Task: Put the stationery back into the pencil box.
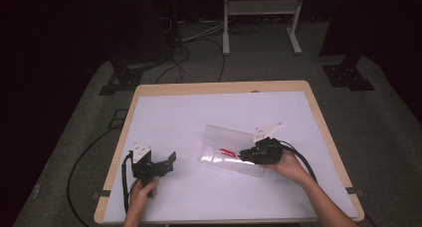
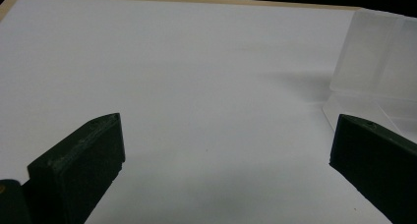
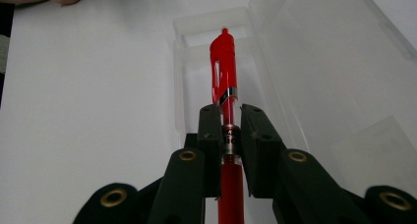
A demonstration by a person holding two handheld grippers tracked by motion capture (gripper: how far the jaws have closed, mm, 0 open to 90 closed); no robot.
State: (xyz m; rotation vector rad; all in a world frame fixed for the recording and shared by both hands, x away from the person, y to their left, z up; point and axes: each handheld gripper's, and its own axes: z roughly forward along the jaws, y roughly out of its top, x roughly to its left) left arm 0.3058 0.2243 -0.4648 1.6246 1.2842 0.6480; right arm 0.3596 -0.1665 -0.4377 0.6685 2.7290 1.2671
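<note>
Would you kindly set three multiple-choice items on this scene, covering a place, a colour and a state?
1. Where is the pen?
A. over the clear case's tray
B. on the floor
C. beside the left tool

2. What colour is the pen?
A. blue
B. red
C. green

3. How is the left tool?
A. shut on the pen
B. shut on the case
C. open, holding nothing

Key: 1 A, the right tool holds it above the clear case; 2 B, its barrel is red; 3 C, its jaws stand wide over bare table.

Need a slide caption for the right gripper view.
Right gripper clamps a red pen lengthwise over an open clear plastic case on the white table.
</note>
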